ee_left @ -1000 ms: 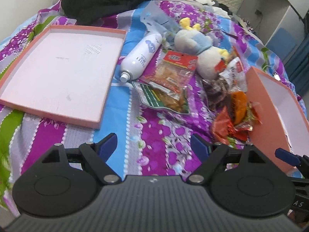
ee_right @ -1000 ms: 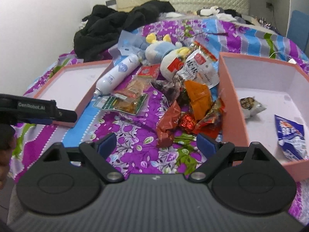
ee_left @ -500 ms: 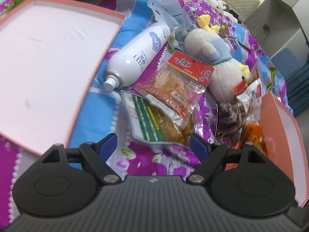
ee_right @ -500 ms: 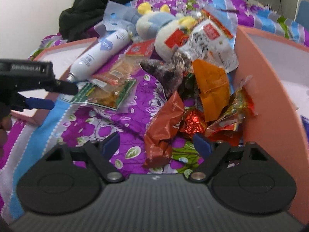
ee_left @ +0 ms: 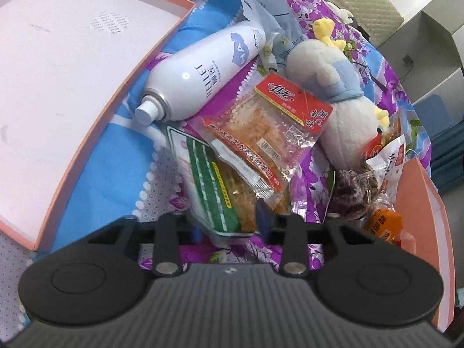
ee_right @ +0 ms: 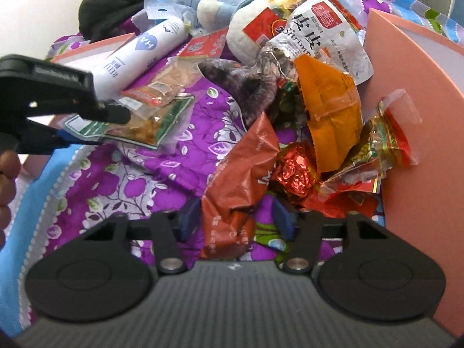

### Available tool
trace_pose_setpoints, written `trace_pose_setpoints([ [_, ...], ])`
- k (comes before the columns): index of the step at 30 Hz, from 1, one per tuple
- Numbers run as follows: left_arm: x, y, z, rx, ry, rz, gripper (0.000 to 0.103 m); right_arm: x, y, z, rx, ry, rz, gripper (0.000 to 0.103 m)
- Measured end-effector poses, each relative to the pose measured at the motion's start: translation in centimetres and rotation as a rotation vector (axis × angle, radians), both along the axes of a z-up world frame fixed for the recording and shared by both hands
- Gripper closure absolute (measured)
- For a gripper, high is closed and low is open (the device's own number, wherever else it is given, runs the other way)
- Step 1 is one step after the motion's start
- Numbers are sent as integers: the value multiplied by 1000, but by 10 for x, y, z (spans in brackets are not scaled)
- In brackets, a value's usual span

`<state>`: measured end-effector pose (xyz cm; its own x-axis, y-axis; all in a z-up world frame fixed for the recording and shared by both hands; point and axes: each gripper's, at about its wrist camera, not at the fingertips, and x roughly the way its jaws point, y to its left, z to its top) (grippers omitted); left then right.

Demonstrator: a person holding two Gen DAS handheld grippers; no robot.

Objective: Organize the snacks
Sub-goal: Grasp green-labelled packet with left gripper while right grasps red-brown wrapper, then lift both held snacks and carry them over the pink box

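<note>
Crinkly green-striped clear snack packet (ee_left: 216,200) between closing left gripper (ee_left: 229,226) jaws, rust-brown foil packet (ee_right: 232,191) between closing right gripper (ee_right: 236,217) jaws: single layers to be pinched squarely.

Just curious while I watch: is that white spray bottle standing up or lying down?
Lying down. The white spray bottle rests on its side on the bedspread, nozzle end toward the camera, beside the pink tray.

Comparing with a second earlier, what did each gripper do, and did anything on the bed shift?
Both dropped closer to the pile. The left gripper is closing around the green snack packet; the right gripper is closing around the reddish-brown packet. The spray bottle, plush toy and pink boxes lie as before.
</note>
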<state>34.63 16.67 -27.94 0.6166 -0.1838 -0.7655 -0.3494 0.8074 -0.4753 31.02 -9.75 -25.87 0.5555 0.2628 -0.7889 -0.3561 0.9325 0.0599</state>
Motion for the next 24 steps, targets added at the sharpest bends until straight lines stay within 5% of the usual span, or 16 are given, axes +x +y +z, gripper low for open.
trace_pose_setpoints([
  [2,-2,1,3,6,-11,-1,82,-1,0,3,6,3,7,62],
  [10,-23,-6,30,4,-52,-37,94,-21,-5,20,14,-12,16,64],
  [24,-109,-37,90,102,-90,-106,102,-83,-35,64,103,-33,-55,64],
])
